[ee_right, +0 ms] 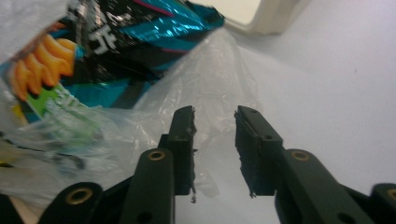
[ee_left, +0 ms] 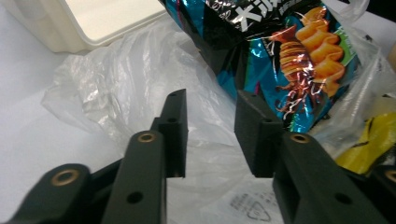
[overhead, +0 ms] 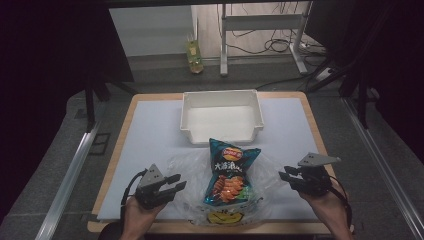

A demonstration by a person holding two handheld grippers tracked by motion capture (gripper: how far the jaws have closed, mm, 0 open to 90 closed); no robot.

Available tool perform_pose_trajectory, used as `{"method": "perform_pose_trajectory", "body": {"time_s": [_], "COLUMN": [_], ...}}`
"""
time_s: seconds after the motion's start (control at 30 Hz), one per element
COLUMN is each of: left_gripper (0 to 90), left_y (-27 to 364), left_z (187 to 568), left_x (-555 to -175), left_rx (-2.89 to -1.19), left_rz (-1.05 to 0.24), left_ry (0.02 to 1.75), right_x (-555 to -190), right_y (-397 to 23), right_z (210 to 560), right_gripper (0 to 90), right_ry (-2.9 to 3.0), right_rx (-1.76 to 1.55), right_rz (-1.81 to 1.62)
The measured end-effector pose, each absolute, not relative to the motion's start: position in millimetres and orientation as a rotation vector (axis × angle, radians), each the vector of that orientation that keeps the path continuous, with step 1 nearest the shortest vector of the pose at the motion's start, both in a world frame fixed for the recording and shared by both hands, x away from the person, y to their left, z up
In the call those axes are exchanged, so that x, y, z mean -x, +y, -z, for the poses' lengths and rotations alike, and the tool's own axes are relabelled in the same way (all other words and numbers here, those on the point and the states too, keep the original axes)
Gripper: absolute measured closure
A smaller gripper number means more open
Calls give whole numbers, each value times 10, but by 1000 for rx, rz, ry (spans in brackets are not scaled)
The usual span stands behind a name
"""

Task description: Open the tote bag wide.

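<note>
A blue crisp packet (overhead: 230, 170) lies on a clear plastic bag (overhead: 187, 167) near the table's front edge. The packet (ee_left: 289, 51) fills the upper right of the left gripper view and the upper left of the right gripper view (ee_right: 107, 42). My left gripper (overhead: 176, 182) sits just left of the bag, open, its jaws (ee_left: 212, 133) over the crinkled plastic (ee_left: 140, 88). On the bag's right my right gripper (overhead: 284, 174) is open too, jaws (ee_right: 215, 140) over the plastic's edge (ee_right: 219, 79). Nothing is held.
A white empty bin (overhead: 222, 117) stands behind the packet at mid table; its corner (ee_left: 70, 28) shows in the left gripper view. A white mat (overhead: 150, 130) covers the wooden table. A yellow smiley print (overhead: 220, 217) marks the bag's front. A bottle (overhead: 195, 55) stands on the floor beyond.
</note>
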State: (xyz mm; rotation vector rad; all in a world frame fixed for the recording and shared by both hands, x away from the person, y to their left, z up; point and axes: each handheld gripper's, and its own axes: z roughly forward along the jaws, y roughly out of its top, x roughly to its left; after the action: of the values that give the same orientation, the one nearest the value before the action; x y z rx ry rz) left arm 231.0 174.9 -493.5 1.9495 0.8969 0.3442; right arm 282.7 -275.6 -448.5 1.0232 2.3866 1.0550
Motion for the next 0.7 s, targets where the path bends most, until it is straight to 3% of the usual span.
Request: {"method": "perform_pose_trajectory", "body": {"time_s": [0.37,0.7], "left_gripper": [487,412], "left_y": [1792,1770], "left_z": [4934,4922], "left_x": [-2188,-2180], "left_rx": [-1918,-1930], "left_rz": [-354,-360], "left_ry": [884,878], "right_x": [-2706,-2726], "right_y": [-2680,-2584], "right_z": [4216,4111], "right_gripper": [526,479], "right_ry": [2378,2420], "right_rx": [-994,-985], "right_rz": [-1111,-1126]}}
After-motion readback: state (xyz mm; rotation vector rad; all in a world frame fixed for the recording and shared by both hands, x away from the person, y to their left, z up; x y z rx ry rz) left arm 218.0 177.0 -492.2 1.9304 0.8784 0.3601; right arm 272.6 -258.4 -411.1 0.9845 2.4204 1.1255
